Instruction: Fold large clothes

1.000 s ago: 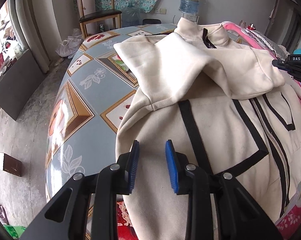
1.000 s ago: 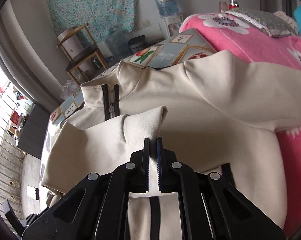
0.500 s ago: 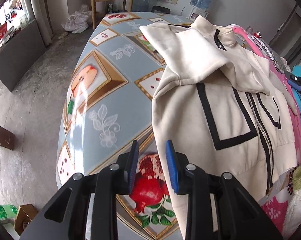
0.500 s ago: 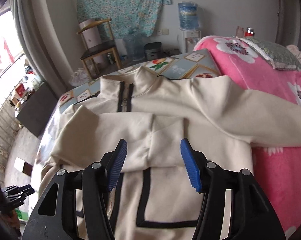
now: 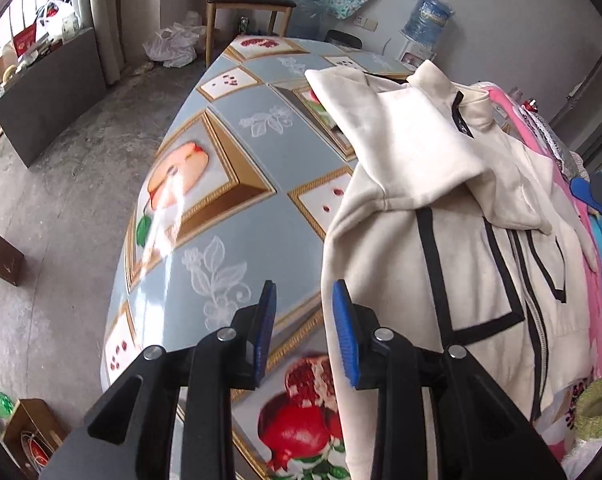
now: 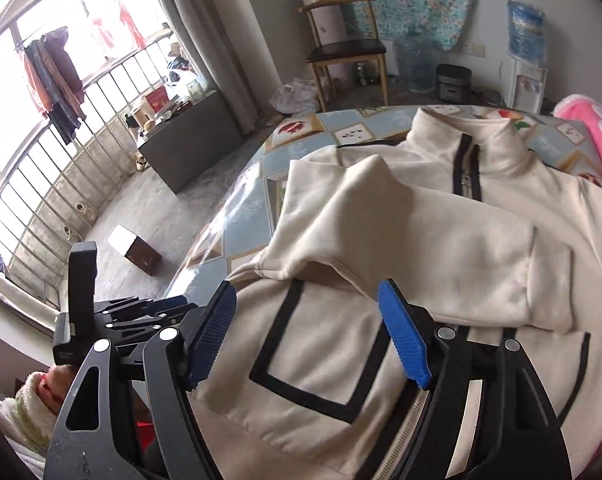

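A cream zip-up jacket [image 5: 461, 240] with black trim lies face up on a table covered by a fruit-patterned cloth [image 5: 221, 200]. One sleeve [image 6: 441, 248] is folded across its chest. My left gripper [image 5: 305, 332] is open and empty over the cloth, with its right pad just beside the jacket's side edge. My right gripper [image 6: 307, 336] hovers above the jacket's [image 6: 321, 360] lower front. Its jaws are opening wide and nothing is between them. In the right wrist view the left gripper [image 6: 121, 312] shows at the lower left.
A pink blanket [image 6: 593, 128] lies along the jacket's far side. A wooden chair [image 6: 349, 48] and a water dispenser [image 6: 525, 40] stand behind the table. A brown box [image 6: 137, 248] and a grey cabinet [image 6: 189, 148] sit on the floor beside it.
My right gripper let go of the sleeve cuff, opened wide and drew back over the jacket's lower front. My left gripper slid sideways off the jacket to its side edge.
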Motion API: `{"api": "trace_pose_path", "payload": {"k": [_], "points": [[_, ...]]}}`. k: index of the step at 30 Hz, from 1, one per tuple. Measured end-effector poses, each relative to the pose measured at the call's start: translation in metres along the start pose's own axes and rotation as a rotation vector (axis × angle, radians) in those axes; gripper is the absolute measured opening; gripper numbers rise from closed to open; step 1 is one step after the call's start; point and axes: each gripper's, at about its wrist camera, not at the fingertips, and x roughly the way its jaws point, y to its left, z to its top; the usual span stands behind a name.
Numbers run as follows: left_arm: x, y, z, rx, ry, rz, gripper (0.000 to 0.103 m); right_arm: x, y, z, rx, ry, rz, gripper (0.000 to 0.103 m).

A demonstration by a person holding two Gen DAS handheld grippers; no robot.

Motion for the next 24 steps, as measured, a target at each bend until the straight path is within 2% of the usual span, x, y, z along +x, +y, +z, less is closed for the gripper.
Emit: {"api": "trace_pose_path", "payload": {"k": [6, 9, 13, 15, 18, 21, 24], "points": [[0.02, -0.023, 0.016, 0.166, -0.007, 0.066, 0.028, 0.037, -0.011, 0.062, 0.12, 0.059, 0.14, 0.071], [0.026, -0.034, 0.016, 0.234, -0.024, 0.092, 0.028, 0.077, -0.016, 0.105, 0.144, 0.154, 0.16, 0.071], [0.039, -0.036, 0.018, 0.27, -0.024, 0.117, 0.025, 0.145, -0.013, 0.144, 0.131, 0.286, 0.125, 0.064], [0.039, -0.034, 0.02, 0.272, -0.036, 0.104, 0.025, 0.179, -0.01, 0.154, 0.125, 0.349, 0.113, 0.062], [0.039, -0.033, 0.022, 0.287, -0.037, 0.097, 0.025, 0.22, -0.008, 0.165, 0.117, 0.405, 0.087, 0.061], [0.038, -0.037, 0.018, 0.34, -0.053, 0.11, 0.025, 0.244, -0.008, 0.173, 0.102, 0.414, 0.038, 0.06], [0.038, -0.041, 0.017, 0.38, -0.07, 0.125, 0.025, 0.257, -0.004, 0.174, 0.078, 0.455, 0.041, 0.061]]}}
